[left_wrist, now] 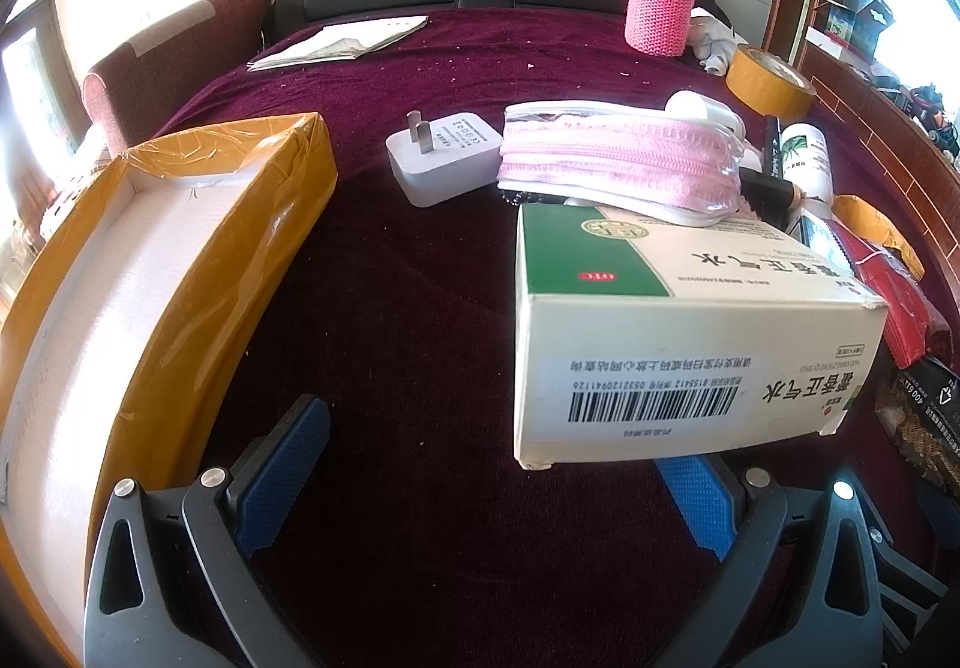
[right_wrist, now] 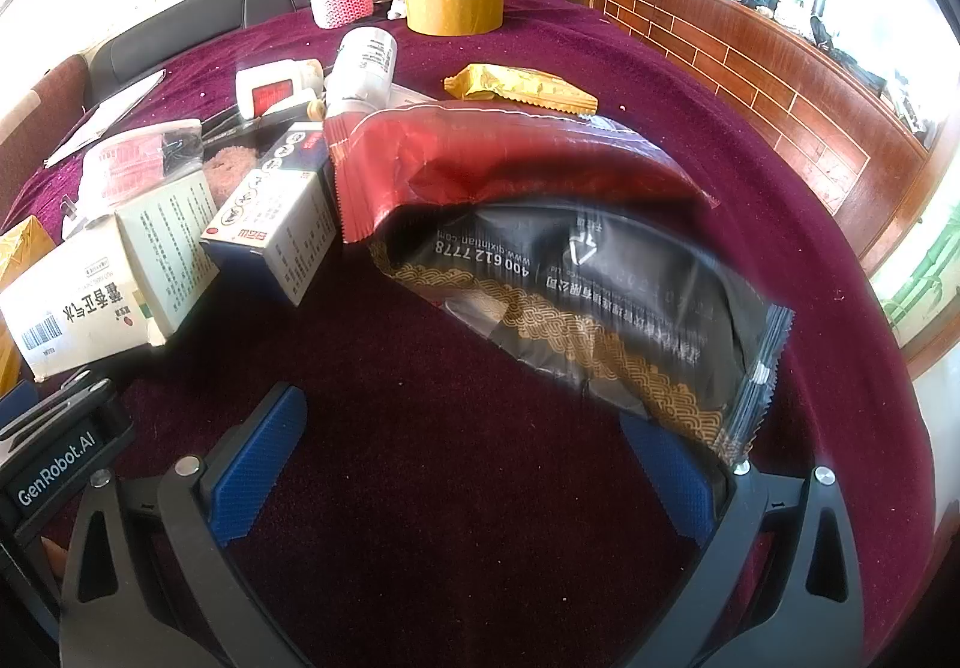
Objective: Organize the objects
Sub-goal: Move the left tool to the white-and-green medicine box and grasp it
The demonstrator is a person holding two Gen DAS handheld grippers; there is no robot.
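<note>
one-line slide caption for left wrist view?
Open left tool over maroon cloth, tape-wrapped tray left, medicine box right.

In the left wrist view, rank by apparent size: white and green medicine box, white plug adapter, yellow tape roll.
1. White and green medicine box, though nearest the camera.
2. White plug adapter.
3. Yellow tape roll, farthest, so unsure.

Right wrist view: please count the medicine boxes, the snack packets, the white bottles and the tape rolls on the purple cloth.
Medicine boxes: 2
Snack packets: 3
White bottles: 2
Tape rolls: 1
Total: 8
</note>
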